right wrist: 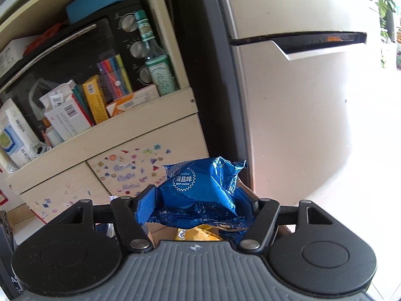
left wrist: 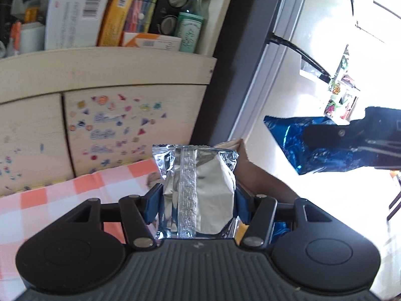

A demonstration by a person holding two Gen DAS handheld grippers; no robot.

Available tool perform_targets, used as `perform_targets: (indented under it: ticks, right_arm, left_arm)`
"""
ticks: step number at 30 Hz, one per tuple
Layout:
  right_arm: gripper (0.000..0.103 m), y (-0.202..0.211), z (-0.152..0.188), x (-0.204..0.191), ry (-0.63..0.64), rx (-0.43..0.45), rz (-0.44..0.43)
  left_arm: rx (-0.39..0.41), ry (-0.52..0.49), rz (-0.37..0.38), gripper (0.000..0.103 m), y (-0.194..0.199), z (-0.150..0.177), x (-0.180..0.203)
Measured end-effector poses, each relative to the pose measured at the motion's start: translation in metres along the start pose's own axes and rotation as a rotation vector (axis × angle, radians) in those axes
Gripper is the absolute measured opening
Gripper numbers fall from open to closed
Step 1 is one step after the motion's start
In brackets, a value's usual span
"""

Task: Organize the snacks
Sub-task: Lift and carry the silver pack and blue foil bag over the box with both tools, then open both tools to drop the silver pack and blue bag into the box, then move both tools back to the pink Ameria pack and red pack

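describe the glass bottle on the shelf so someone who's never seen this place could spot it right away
Look at the cream wooden cabinet standing beside the fridge. On its open shelf, at the end nearest the fridge, the glass bottle stands upright in front of a black oven's knobs. It is the only bottle among cardboard boxes, with pale green labels on neck and body.

A sticker-covered cabinet (right wrist: pixel 130 175), cluttered shelf boxes (right wrist: pixel 72 118), a glass bottle (right wrist: pixel 155 57), a checked cloth (left wrist: pixel 62 195), a refrigerator (right wrist: pixel 300 100).

cabinet (right wrist: pixel 105 165) left, fridge (right wrist: pixel 300 125) right
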State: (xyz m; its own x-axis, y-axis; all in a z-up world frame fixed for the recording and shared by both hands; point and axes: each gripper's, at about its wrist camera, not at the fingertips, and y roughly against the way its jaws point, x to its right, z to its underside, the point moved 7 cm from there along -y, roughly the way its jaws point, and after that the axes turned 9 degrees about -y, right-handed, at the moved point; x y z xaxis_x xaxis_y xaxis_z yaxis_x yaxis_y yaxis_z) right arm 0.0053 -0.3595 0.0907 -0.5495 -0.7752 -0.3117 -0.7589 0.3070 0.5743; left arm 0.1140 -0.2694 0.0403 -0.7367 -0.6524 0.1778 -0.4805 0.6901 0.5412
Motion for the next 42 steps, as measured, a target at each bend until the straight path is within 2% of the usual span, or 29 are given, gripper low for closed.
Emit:
perform_targets:
  ticks: [2, 4, 7, 10, 24, 33, 37, 42]
  right_arm:
    - [0.079, -0.004, 0.000, 0.005, -0.010, 0.004, 0.040]
    - [0.082, -0.006, 0.000, 0.009, -0.028, 0.002, 0.054]
    - [0.092, -0.005, -0.001, 0.008, -0.036, 0.004, 0.045]
    - [0.094, -0.005, 0.000, 0.005, -0.017, 0.003, 0.044]
    - [0.098, -0.008, 0.012, -0.021, 0.050, -0.050, -0.050]
    - [0.100, -0.013, 0.023, -0.045, 0.110, -0.089, -0.103]
    - [0.101, -0.021, 0.032, -0.055, 0.108, -0.138, -0.135]
    - [0.101, -0.033, 0.051, -0.066, 0.039, -0.252, -0.219]
  left_arm:
    - [0.005, 0.020, 0.021, 0.063, -0.006, 0.001, 0.006]
    - [0.021, 0.038, 0.029, 0.082, -0.008, 0.001, 0.009]
    - [0.037, 0.038, 0.050, 0.089, -0.004, -0.002, 0.014]
    - [0.028, 0.040, 0.033, 0.091, 0.001, -0.007, 0.008]
    - [-0.052, 0.068, -0.099, 0.093, 0.028, 0.025, -0.046]
    - [-0.156, 0.051, -0.138, 0.093, 0.024, 0.065, -0.067]
    - [-0.219, 0.022, -0.159, 0.093, 0.012, 0.088, -0.069]
    - [-0.257, -0.016, -0.154, 0.093, 0.001, 0.108, -0.065]
